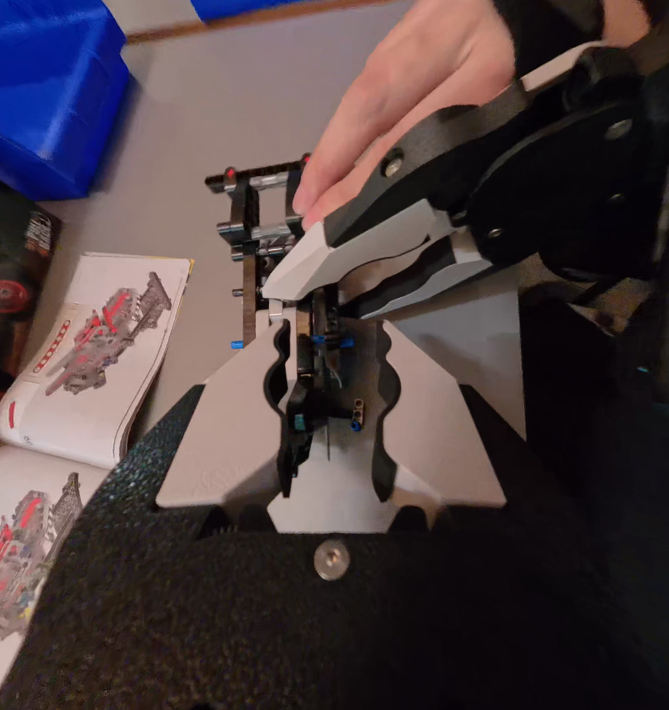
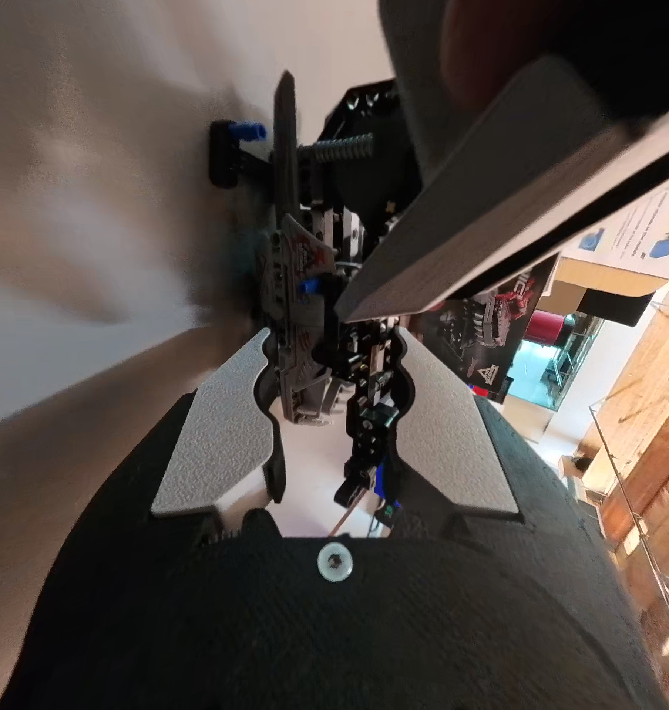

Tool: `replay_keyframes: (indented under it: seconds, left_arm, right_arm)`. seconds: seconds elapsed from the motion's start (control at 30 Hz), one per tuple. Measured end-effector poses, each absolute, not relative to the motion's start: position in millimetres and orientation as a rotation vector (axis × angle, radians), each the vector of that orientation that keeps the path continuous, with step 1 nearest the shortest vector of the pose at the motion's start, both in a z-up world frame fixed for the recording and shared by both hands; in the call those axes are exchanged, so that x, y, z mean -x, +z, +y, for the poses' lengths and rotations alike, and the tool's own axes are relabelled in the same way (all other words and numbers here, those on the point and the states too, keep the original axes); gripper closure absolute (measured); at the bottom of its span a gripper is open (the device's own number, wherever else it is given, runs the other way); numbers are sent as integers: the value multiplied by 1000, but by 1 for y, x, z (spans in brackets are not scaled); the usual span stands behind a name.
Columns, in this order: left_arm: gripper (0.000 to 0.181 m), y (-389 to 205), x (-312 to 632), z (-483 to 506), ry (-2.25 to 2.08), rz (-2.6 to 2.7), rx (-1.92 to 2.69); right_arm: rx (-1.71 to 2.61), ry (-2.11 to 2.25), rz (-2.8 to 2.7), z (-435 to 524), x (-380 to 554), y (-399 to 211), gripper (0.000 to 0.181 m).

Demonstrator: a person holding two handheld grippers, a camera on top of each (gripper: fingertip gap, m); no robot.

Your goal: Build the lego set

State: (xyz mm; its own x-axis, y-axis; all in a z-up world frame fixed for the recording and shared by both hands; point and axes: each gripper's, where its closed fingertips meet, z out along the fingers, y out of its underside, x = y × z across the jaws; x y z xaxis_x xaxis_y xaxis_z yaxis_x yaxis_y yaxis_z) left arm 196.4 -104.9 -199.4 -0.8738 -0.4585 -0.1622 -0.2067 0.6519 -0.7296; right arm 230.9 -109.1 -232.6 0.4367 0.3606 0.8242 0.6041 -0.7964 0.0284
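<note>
Held between the fingers of the left gripper (image 1: 331,334): the near end of a black lego model (image 1: 265,238), jaws apart, left pad seemingly against the model, though blur hid the contact. Reached in from the upper right: the right gripper (image 1: 277,296), a hand (image 1: 398,111) laid along it, tip at the model's middle. Lay on the grey table (image 1: 225,107) to the left: an open instruction booklet (image 1: 90,353), a dark box (image 1: 10,284), a blue bin (image 1: 44,88).

The lego model (image 1: 256,246) stands on the surface (image 1: 210,115), between both hand-held grippers. An open instruction booklet (image 1: 94,345) lies to its left, the lego box (image 1: 10,292) farther left, a bin (image 1: 44,96) behind them.
</note>
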Motion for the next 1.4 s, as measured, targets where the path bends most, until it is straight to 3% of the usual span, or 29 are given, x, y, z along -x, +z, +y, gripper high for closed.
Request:
replay_keyframes:
  seconds: [0.47, 1.13, 1.23, 1.4]
  left_arm:
    - [152, -211, -206, -92, -853, 2719, 539]
    - [137, -217, -205, -95, -608, 2766, 619]
    - [148, -216, -209, -92, -605, 2721, 615]
    - [151, -216, -209, -91, -636, 2718, 575]
  right_arm:
    - [2373, -1266, -821, -107, -229, -233, 123]
    - [2325, -1253, -787, -106, -227, -233, 123]
    - [2321, -1245, -785, -106, -227, -233, 123]
    - [2314, -1247, -781, -105, -228, -233, 123]
